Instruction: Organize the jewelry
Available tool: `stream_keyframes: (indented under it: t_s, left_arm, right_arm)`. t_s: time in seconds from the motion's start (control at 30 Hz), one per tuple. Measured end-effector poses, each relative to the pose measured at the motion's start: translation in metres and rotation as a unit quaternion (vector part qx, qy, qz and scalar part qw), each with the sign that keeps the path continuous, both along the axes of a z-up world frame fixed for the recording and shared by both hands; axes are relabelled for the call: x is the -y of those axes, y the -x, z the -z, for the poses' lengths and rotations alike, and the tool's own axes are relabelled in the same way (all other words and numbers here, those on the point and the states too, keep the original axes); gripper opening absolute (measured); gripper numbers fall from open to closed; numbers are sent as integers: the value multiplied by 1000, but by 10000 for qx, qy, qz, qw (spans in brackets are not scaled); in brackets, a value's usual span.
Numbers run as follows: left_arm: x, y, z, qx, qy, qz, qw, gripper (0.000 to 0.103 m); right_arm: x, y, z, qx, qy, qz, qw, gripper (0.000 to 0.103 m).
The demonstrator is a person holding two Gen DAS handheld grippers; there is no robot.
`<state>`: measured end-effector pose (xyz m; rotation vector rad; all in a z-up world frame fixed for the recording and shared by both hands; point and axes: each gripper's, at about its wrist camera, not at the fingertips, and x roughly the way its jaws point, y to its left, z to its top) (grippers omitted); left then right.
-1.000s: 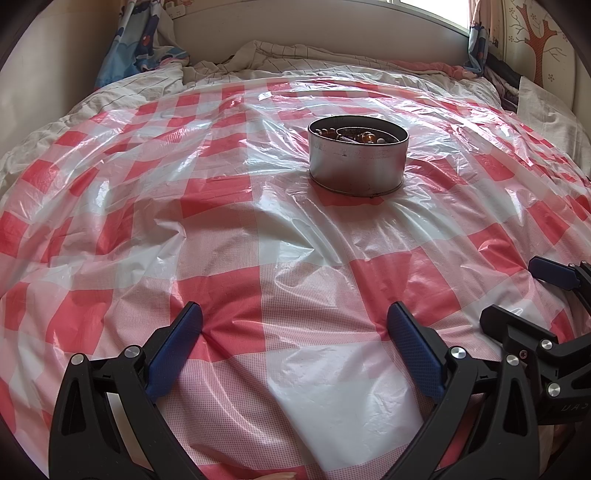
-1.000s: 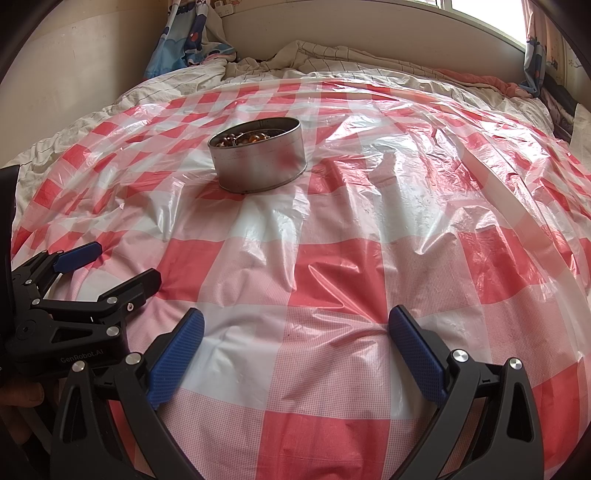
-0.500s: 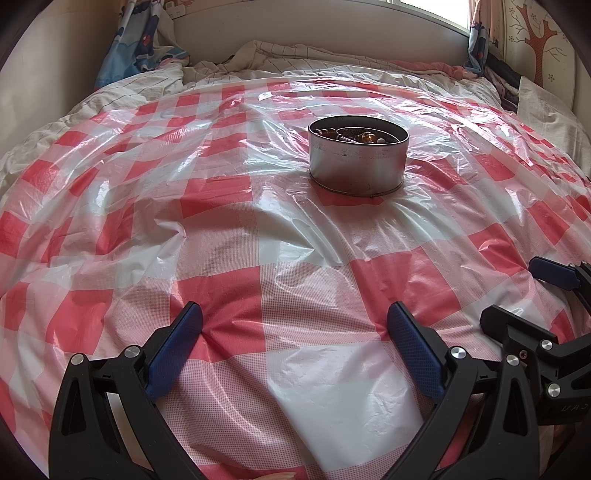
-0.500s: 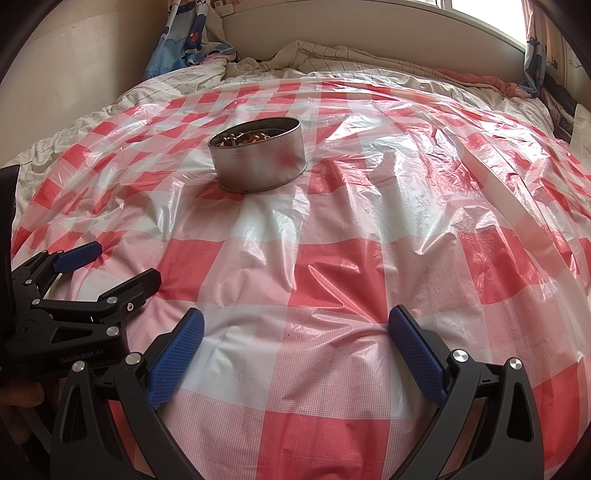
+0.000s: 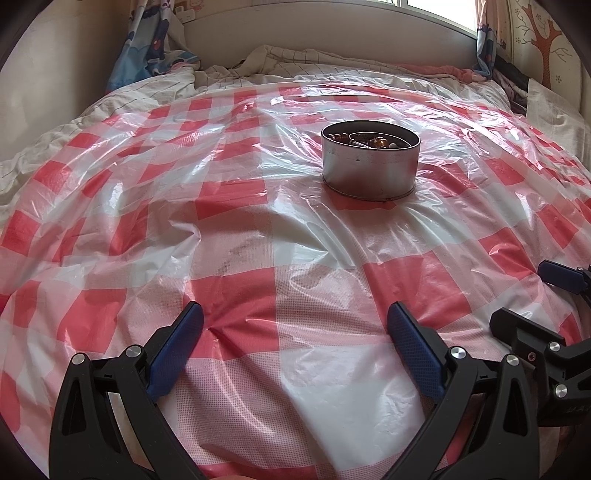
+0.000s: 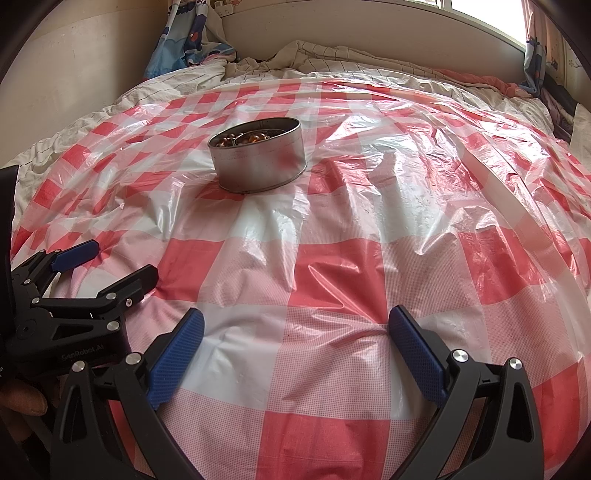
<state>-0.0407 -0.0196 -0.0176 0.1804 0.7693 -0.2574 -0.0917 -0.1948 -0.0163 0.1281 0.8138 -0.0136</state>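
A bed is covered by a crinkled red-and-white checked plastic sheet [image 5: 236, 258]. Near its middle stands 1 round metal tin [image 5: 370, 162], lidless and upright. Inside lies the jewelry [image 6: 243, 138]: amber and brown beads in a tangle, too small to tell piece from piece.

2 hand-held grippers rest low at the near edge of the sheet, side by side and well apart from the tin. The left gripper [image 5: 295, 350] has its 2 blue-padded fingers spread wide with nothing between them. The right gripper [image 6: 295, 350] is likewise spread wide and empty. The tin sits ahead and to the right of the left gripper, ahead and to the left of the right one.

Risks, as a judgement: the tin stands on slippery plastic over soft bedding, so a push on its wall could slide or tip it and spill the beads. The beads look tangled, so lifting 1 strand may drag others out. The thin sheet could snag in the pads.

Nothing stands between the grippers and the tin. Beyond the sheet are a rumpled striped quilt [image 5: 295, 62], a cartoon-print curtain [image 5: 147, 55] at the far left, and a bright window [image 6: 480, 11].
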Motion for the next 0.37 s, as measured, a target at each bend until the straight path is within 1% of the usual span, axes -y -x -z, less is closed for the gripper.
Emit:
stream_keyframes:
  t_s: [0.17,0.37]
  left_arm:
    - [-1,-3,1,-85,95,-14,9999,96]
    - [1,-2,3,-74,56,-25,10000,96]
  right_arm:
    - [0,0,0,-1,2,1,10000,96]
    - [0,0,0,-3,3,0,10000,96]
